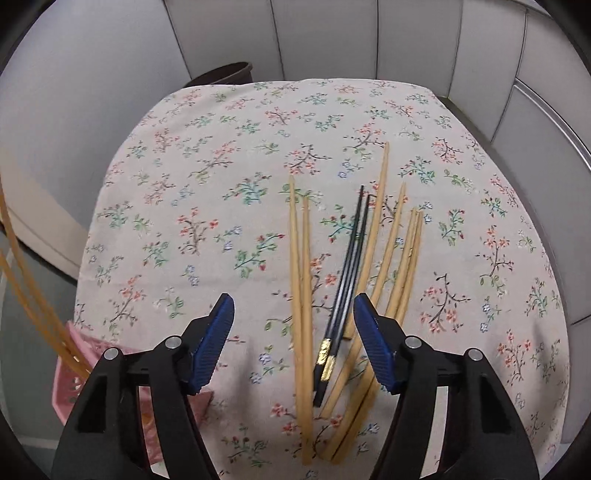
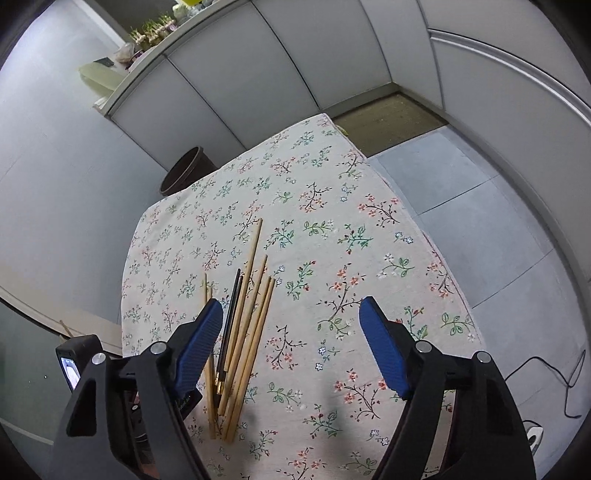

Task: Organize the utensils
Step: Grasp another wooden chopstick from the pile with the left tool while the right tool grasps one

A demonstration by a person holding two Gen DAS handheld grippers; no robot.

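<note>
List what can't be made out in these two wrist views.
- Pink item, left wrist view: the left gripper covers most of it, so what it is stays unclear.
- Near ends of the leftmost wooden chopsticks, right wrist view: partly behind the right gripper's finger.
- Shelf clutter, right wrist view: too small to identify.
- Dark bin: the table hides its base.

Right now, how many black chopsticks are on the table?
2. Both black chopsticks lie side by side on the tablecloth, among the wooden chopsticks.

In the left wrist view the chopsticks [image 1: 373, 266] lie fanned on the bench [image 1: 184, 184] right of centre, a bin [image 1: 225, 75] behind its upper-left edge.
</note>
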